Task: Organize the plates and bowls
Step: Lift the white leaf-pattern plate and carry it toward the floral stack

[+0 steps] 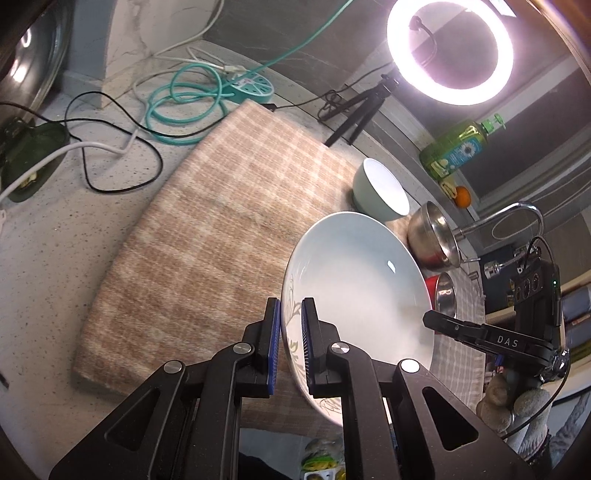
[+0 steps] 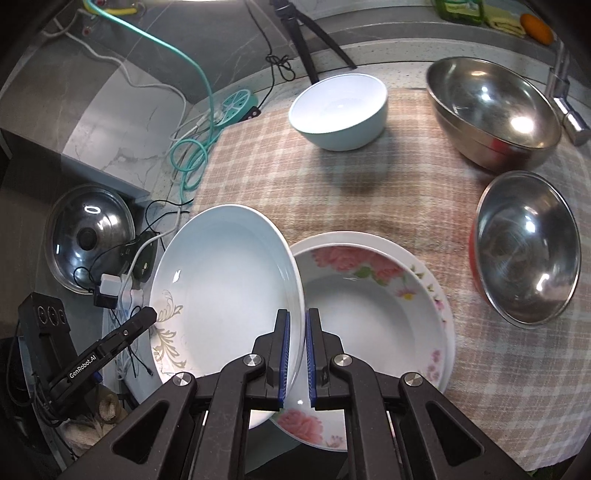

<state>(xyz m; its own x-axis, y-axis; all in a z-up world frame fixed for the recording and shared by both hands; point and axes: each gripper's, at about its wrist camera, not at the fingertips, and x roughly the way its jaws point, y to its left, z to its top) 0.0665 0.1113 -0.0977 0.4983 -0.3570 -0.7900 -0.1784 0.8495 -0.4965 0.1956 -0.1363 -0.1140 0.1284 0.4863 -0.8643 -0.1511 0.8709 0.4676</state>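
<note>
A pale blue plate with a gold leaf pattern (image 1: 354,288) (image 2: 221,291) is held in the air, tilted, by both grippers. My left gripper (image 1: 291,332) is shut on its patterned rim; it also shows in the right wrist view (image 2: 147,317). My right gripper (image 2: 296,350) is shut on the opposite rim, seen in the left wrist view (image 1: 432,319). Below lies a flowered plate (image 2: 373,314) on the checked cloth (image 2: 295,184). A light green bowl (image 2: 340,110) (image 1: 380,192) stands farther back. Two steel bowls (image 2: 491,110) (image 2: 528,247) sit at the right.
A ring light (image 1: 448,51) on a tripod (image 2: 306,33) stands behind the cloth. A teal cable coil (image 1: 184,103) and power strip (image 2: 236,105) lie on the counter. A pot lid (image 2: 88,240) rests at the left. A faucet (image 1: 517,218) and soap bottle (image 1: 454,147) are far right.
</note>
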